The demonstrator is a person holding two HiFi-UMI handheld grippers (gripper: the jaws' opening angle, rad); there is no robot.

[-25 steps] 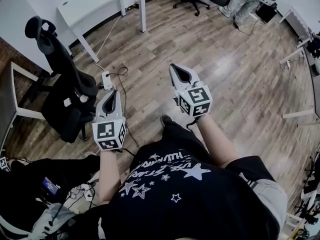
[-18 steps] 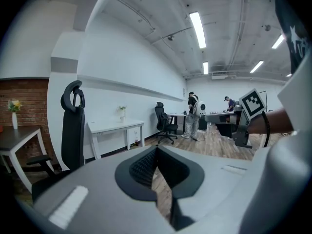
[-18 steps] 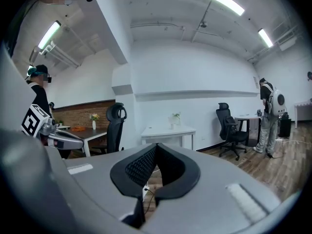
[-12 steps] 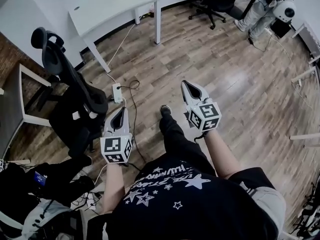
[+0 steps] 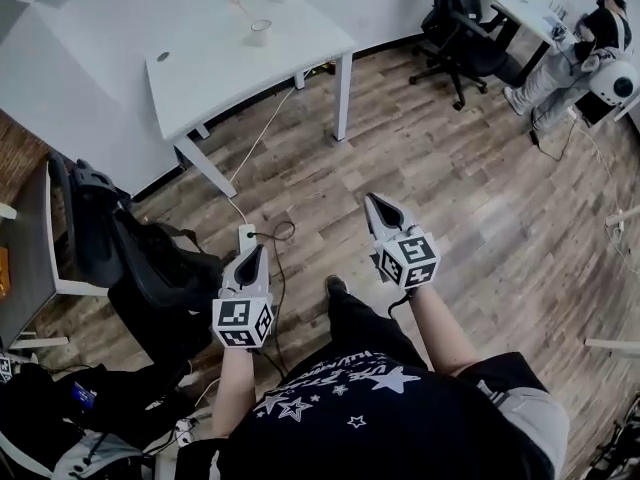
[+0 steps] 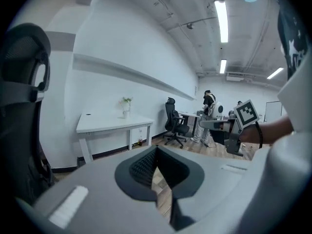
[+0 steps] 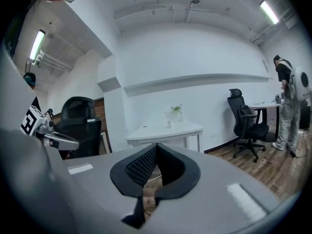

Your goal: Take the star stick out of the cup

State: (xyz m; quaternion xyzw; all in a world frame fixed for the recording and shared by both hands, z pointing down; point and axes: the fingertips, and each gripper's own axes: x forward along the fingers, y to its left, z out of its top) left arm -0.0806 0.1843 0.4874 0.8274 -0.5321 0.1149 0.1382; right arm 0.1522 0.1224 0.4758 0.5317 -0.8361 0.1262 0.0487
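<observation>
Currently left gripper [image 5: 253,253] and right gripper [image 5: 373,201] are both closed, empty. Cup [image 5: 260,31] sits on table [image 5: 200,78], well ahead of both; stick probably inside, too small to tell. Walk closer first, then open jaws above cup.

Grey left tongs [image 5: 256,250] and right tongs [image 5: 371,199] bear black-and-white marker squares; ahead, a white surface [image 5: 230,58] over brown wood-grain floor [image 5: 470,198]; behind them, a black white-starred shirt [image 5: 390,428].

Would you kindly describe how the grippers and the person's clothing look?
The left gripper and right gripper are light grey tapering shells with black ribbed pads; each carries a white cube with black square markers. The T-shirt is black with white stars.
</observation>
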